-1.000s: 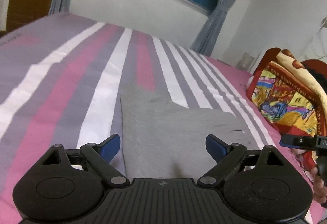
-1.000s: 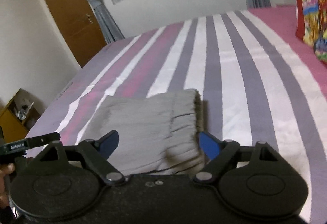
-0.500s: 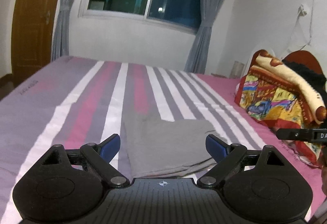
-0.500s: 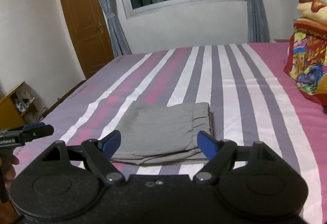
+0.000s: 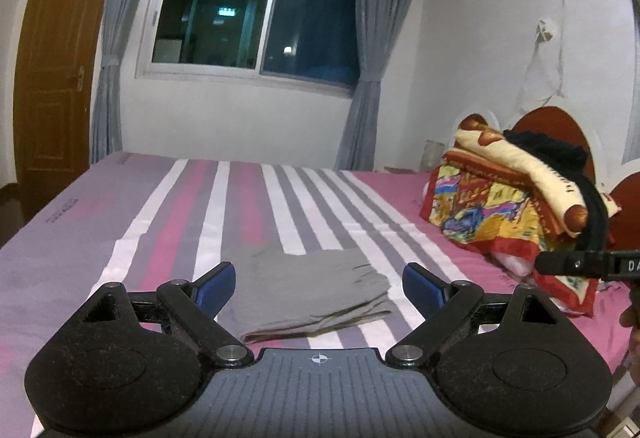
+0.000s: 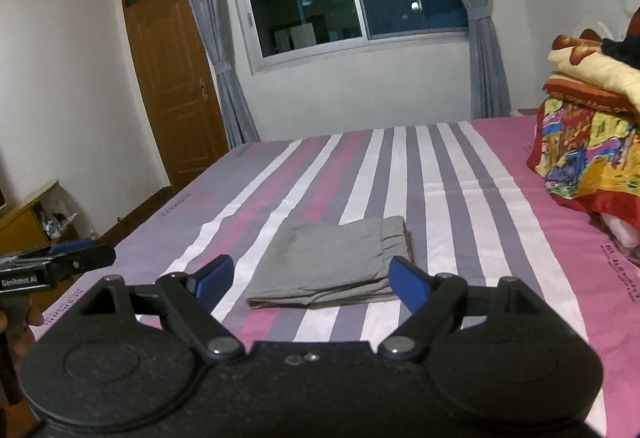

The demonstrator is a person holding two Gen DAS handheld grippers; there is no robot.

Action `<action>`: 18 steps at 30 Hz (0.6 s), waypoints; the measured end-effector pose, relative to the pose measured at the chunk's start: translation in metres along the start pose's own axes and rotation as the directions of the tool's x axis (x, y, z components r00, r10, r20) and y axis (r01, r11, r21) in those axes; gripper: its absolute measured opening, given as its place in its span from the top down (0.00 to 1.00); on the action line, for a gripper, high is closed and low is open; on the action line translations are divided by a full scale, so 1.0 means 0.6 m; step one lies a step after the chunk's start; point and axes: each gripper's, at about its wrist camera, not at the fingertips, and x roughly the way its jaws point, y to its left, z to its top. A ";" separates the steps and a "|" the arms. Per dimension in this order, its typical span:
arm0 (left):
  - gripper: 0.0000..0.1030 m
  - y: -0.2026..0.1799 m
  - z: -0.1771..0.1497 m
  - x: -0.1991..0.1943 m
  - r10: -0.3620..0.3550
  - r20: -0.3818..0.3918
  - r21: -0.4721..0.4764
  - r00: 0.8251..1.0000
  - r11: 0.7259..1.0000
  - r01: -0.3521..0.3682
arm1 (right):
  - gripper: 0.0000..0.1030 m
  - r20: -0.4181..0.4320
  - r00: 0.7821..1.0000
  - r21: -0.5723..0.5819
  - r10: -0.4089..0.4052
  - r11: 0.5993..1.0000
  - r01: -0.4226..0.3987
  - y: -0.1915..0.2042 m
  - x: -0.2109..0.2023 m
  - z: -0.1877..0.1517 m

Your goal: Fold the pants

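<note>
Grey pants [image 5: 308, 290] lie folded into a flat rectangle on the striped bed [image 5: 160, 238]; the right wrist view shows the pants [image 6: 332, 262] with the waistband at the far right. My left gripper [image 5: 318, 274] hovers above and short of them, open, with nothing between its blue pads. Beside it my right gripper [image 6: 310, 266] is also raised clear of the pants, its jaws opening a little with nothing between them. Each gripper's finger shows at the edge of the other's view, the right gripper [image 5: 560, 264] and the left gripper [image 6: 80, 258].
A pile of colourful blankets [image 5: 500, 214] with a black garment on top sits at the head of the bed on the right. A wooden door [image 6: 172, 78] and a low cabinet [image 6: 24, 218] stand left of the bed. Window and curtains are behind.
Both grippers have pulled back and risen away from the pants, which now look smaller and lie wholly in view. The pants have not moved.
</note>
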 end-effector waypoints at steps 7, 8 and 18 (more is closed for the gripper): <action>0.12 -0.030 -0.006 -0.089 -0.007 0.043 0.003 0.999 1.000 0.007 | 0.15 0.026 1.000 -0.013 -0.003 1.000 0.004 0.033 -0.073 -0.023; 0.12 -0.035 -0.009 -0.102 -0.011 0.047 0.003 0.999 1.000 0.011 | 0.15 0.028 1.000 -0.014 -0.003 1.000 0.003 0.036 -0.081 -0.025; 0.10 -0.067 -0.029 -0.189 -0.013 0.075 0.020 0.997 1.000 0.012 | 0.14 0.053 0.999 -0.044 0.012 0.999 -0.009 0.071 -0.155 -0.050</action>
